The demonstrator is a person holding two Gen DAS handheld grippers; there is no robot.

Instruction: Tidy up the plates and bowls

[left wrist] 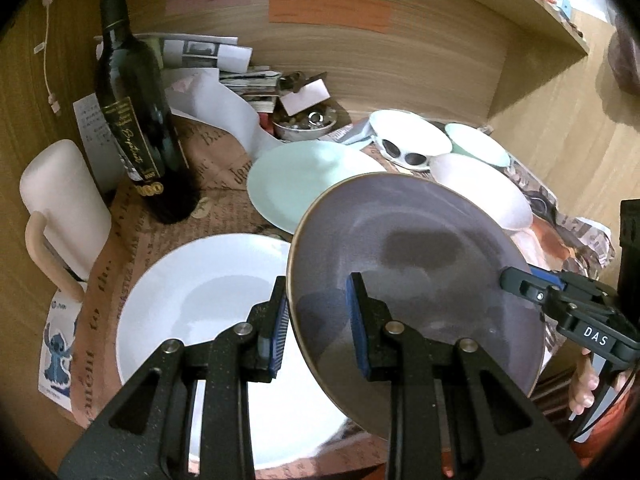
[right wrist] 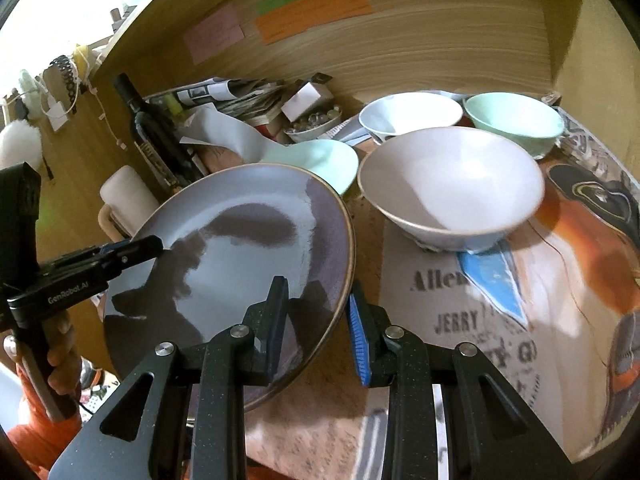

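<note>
A purple-grey plate [left wrist: 420, 248] with a brown rim hangs tilted above the table, held from both sides. My left gripper [left wrist: 317, 286] is shut on its left edge, one blue pad on top and one under the rim. My right gripper [right wrist: 317, 288] is shut on the opposite edge of the same plate [right wrist: 240, 240]. Each gripper shows in the other view, the right gripper [left wrist: 508, 277] and the left gripper [right wrist: 157, 245]. Under the held plate lies a white plate [left wrist: 200, 300], and a mint plate [left wrist: 296, 184] lies behind it. A pinkish bowl [right wrist: 452, 192], a white bowl [right wrist: 408, 114] and a mint bowl [right wrist: 516, 120] stand to the right.
A dark wine bottle [left wrist: 136, 120] and a white mug [left wrist: 60, 208] with a beige handle stand at the left. Papers and a small dish of beads [left wrist: 308, 124] crowd the back by the wooden wall. Printed newspaper [right wrist: 480, 320] covers the table. A hand [right wrist: 60, 364] holds the left gripper's handle.
</note>
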